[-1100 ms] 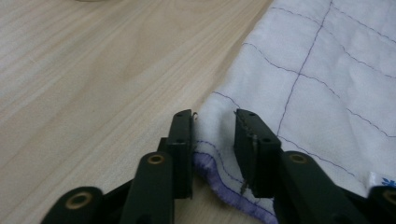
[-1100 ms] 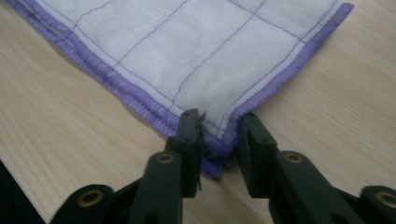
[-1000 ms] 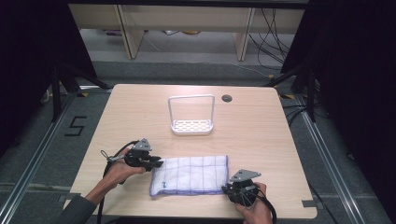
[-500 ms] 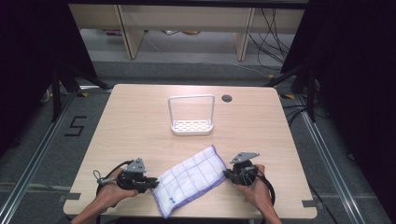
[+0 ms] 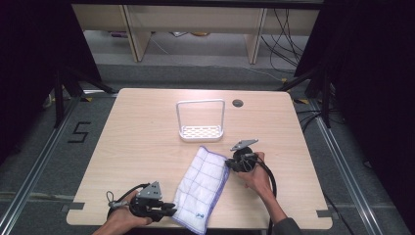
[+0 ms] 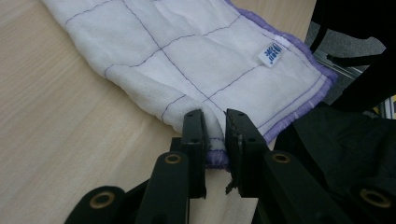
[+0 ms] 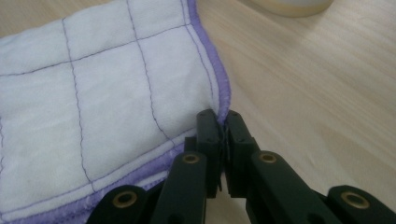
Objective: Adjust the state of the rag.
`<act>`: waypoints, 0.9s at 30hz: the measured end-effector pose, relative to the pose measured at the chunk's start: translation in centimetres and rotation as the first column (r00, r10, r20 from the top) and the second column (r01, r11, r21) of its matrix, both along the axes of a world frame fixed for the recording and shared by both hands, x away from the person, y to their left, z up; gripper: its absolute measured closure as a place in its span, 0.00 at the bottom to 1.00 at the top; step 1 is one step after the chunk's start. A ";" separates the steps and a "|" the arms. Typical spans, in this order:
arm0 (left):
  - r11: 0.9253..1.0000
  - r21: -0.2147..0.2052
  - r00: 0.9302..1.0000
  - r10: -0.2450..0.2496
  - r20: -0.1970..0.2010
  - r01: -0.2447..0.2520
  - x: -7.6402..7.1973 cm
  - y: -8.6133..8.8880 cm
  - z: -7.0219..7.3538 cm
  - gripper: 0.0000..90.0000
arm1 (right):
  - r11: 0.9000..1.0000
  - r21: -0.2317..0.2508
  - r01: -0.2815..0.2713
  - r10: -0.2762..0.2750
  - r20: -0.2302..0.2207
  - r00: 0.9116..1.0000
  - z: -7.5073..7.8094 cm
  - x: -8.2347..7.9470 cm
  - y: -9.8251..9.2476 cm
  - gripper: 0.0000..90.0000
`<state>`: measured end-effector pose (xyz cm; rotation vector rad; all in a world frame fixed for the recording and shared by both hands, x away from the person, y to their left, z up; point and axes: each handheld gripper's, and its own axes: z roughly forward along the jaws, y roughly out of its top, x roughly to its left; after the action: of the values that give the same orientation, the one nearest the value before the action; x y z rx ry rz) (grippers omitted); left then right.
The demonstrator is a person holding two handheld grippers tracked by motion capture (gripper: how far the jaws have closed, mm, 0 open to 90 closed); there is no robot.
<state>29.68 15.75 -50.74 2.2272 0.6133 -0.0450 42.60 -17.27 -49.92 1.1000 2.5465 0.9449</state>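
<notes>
A white cloth (image 5: 205,186) with a purple grid and purple hem lies folded on the table, running slantwise from the middle to the front edge. My left gripper (image 5: 171,209) is at its near end, by the front edge. Its jaws (image 6: 215,114) have just been opening a little, and the cloth (image 6: 187,51) is still bunched and pinched between them. My right gripper (image 5: 228,165) is at the far end of the cloth. Its jaws (image 7: 218,114) are shut on the purple hem at a corner of the cloth (image 7: 93,93).
A white wire rack (image 5: 200,132) with a tall handle stands just beyond the cloth, and its base (image 7: 289,4) is close ahead of the right gripper. A round cable hole (image 5: 238,103) is at the back. Bare wood (image 5: 137,147) lies to the left. The cloth's near corner reaches the front edge.
The cloth has swung from lying across the table to lying slantwise. My right gripper carried its end away from the person. My left gripper drew the other end to the front edge.
</notes>
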 end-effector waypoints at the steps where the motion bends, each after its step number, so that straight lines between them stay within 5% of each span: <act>1: 1.000 -0.007 1.000 -0.006 0.002 0.006 0.0 -0.1 0.0 0.86 | 1.000 -0.002 0.003 -0.003 -0.005 1.000 0.1 0.3 0.1 0.97; 8: 1.000 -0.016 1.000 -0.015 -0.020 0.015 -0.2 -0.3 0.0 0.77 | 1.000 0.015 0.009 -0.008 -0.019 1.000 0.0 1.1 0.8 0.96; 11: 1.000 -0.024 0.999 -0.003 -0.033 0.003 -0.1 -0.1 0.3 0.66 | 0.999 0.023 0.040 -0.040 -0.009 0.999 0.1 1.1 0.5 0.80; 14: 0.998 -0.059 0.999 0.033 -0.005 -0.033 0.5 0.4 1.2 0.53 | 0.994 0.057 0.090 -0.090 0.000 0.996 0.6 1.0 -0.1 0.65; 16: 0.995 -0.079 0.997 0.069 0.017 -0.067 1.3 1.0 1.8 0.51 | 0.992 0.065 0.110 -0.109 -0.018 0.994 1.2 0.8 -0.7 0.61; 18: 0.989 -0.100 0.994 0.110 0.027 -0.107 2.4 1.4 2.4 0.46 | 0.988 0.093 0.122 -0.124 0.019 0.992 1.7 0.9 -1.3 0.57; 22: 0.982 -0.099 0.985 0.168 0.042 -0.164 4.7 1.5 3.0 0.44 | 0.976 0.111 0.187 -0.186 -0.018 0.982 2.6 0.5 -1.7 0.54; 27: 0.976 -0.069 0.976 0.209 0.053 -0.206 8.4 0.6 2.9 0.43 | 0.976 0.123 0.181 -0.182 -0.002 0.983 2.7 0.7 -1.8 0.54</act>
<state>38.05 16.37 -47.88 2.0851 0.7972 0.1078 43.26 -19.09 -47.25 1.3334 2.3579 1.0668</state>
